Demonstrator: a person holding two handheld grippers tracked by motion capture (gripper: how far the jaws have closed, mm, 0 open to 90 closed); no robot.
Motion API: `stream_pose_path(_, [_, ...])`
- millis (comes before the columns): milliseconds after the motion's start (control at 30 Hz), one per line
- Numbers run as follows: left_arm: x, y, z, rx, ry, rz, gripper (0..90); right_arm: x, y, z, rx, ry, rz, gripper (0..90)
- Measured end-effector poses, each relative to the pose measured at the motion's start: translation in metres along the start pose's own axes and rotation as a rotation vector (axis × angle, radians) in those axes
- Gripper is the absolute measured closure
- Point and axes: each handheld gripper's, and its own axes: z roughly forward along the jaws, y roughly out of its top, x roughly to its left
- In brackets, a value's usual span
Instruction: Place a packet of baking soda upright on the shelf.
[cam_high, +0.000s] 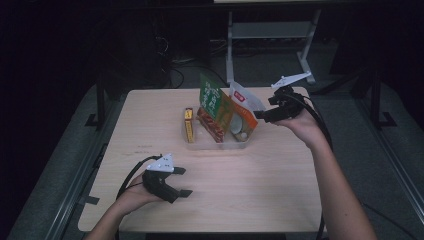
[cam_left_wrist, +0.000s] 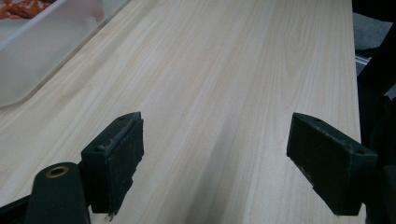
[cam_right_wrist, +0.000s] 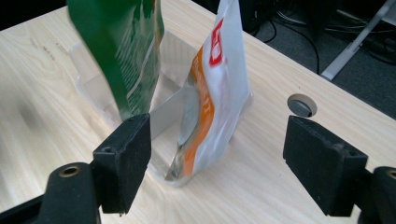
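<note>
A clear plastic bin (cam_high: 196, 143) sits mid-table holding upright snack bags: a green pouch (cam_high: 211, 96), a white-and-orange pouch (cam_high: 244, 111), a red-orange bag (cam_high: 211, 126) and a yellow box (cam_high: 189, 125). My right gripper (cam_high: 261, 116) hovers just right of the white-and-orange pouch, open. In the right gripper view the white-and-orange pouch (cam_right_wrist: 219, 88) stands ahead between the spread jaws, untouched, with the green pouch (cam_right_wrist: 123, 51) to its left in the bin (cam_right_wrist: 170, 56). My left gripper (cam_high: 183, 182) rests near the table's front left, open over bare wood (cam_left_wrist: 215, 140).
The bin's frosted corner (cam_left_wrist: 42, 51) shows at the upper left of the left gripper view. A round cable grommet (cam_right_wrist: 301, 105) lies in the tabletop right of the bin. White desk legs (cam_high: 305, 55) and cables stand on the floor behind the table.
</note>
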Motion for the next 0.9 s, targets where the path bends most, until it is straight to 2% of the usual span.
stream_pose_path(200, [0.001, 0.003, -0.004, -0.017, 0.020, 0.001, 18.5, 0.003, -0.022, -0.008, -0.005, -0.003, 0.006, 22.6])
stream_pose_path(267, [0.001, 0.005, -0.006, -0.028, 0.024, -0.015, 18.5, 0.004, -0.029, -0.011, -0.008, 0.001, 0.016, 22.6])
stream_pose_path(333, [0.001, 0.005, -0.008, -0.021, 0.022, -0.010, 18.5, 0.005, -0.036, -0.014, -0.011, 0.000, 0.016, 22.6])
stream_pose_path(367, [0.000, 0.004, -0.009, -0.020, 0.022, -0.018, 18.5, 0.006, -0.040, -0.016, -0.019, 0.006, 0.010, 22.9])
stream_pose_path(433, [0.001, 0.003, -0.011, -0.021, 0.034, 0.000, 18.5, 0.009, -0.048, -0.017, -0.019, 0.017, 0.004, 22.9])
stream_pose_path(500, [0.001, 0.001, -0.013, -0.028, 0.036, -0.003, 18.5, 0.013, -0.055, -0.018, -0.023, 0.030, 0.002, 23.0])
stream_pose_path(567, [0.000, -0.001, -0.013, -0.031, 0.037, -0.025, 18.5, 0.016, -0.062, -0.019, -0.030, 0.049, 0.000, 23.5])
stream_pose_path(633, [-0.002, -0.003, -0.015, -0.016, 0.036, -0.016, 18.5, 0.020, -0.070, -0.019, -0.041, 0.062, -0.005, 23.9])
stream_pose_path(767, [-0.003, -0.004, -0.016, -0.020, 0.039, -0.011, 18.5, 0.027, -0.083, -0.017, -0.063, 0.097, -0.004, 23.9])
stream_pose_path(833, [-0.003, -0.004, -0.016, -0.022, 0.049, 0.002, 18.5, 0.032, -0.090, -0.015, -0.065, 0.096, -0.008, 23.7])
stream_pose_path(900, [-0.003, -0.006, -0.016, -0.026, 0.047, -0.007, 18.5, 0.037, -0.095, -0.012, -0.062, 0.103, -0.012, 23.2])
